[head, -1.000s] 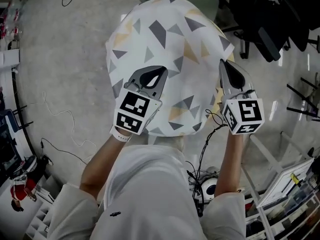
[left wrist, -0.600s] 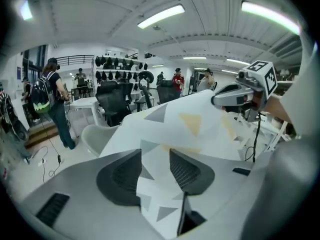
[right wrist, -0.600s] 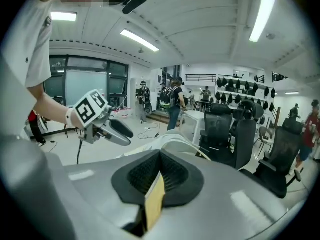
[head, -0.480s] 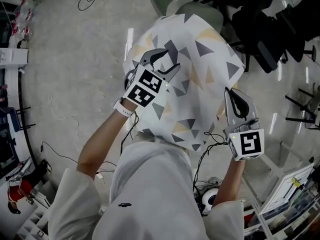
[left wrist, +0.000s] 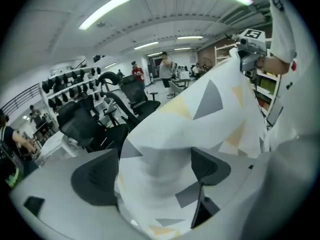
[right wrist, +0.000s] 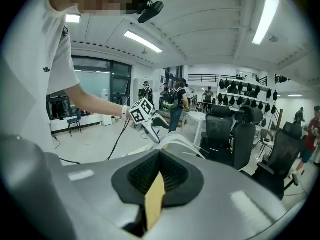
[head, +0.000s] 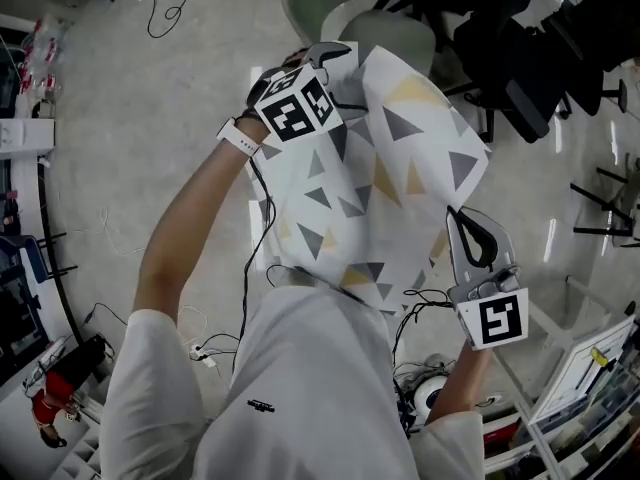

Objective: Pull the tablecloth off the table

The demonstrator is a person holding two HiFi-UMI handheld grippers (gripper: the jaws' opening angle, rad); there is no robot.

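The white tablecloth (head: 380,178), printed with grey and yellow triangles, hangs in the air between my two grippers. My left gripper (head: 328,58) is raised at the cloth's far corner and its jaws are opening. In the left gripper view the cloth (left wrist: 200,119) lies loose between the wide-apart pads of that gripper (left wrist: 155,170), which do not press on it. My right gripper (head: 466,226) is low at the right, shut on the cloth's edge. In the right gripper view a yellow strip of cloth (right wrist: 155,201) sits pinched in the shut jaws of the right gripper (right wrist: 159,176).
A pale round tabletop (head: 345,3) shows beyond the cloth. Black office chairs (head: 540,48) crowd the upper right. Cables (head: 410,313) trail on the floor by my legs, and shelving (head: 590,388) stands at the lower right. People stand far off in both gripper views.
My left gripper has swung up and away with the cloth's corner, and its jaws have gone from shut to wide apart. The cloth has lifted into a hanging sheet. The right gripper dropped slightly.
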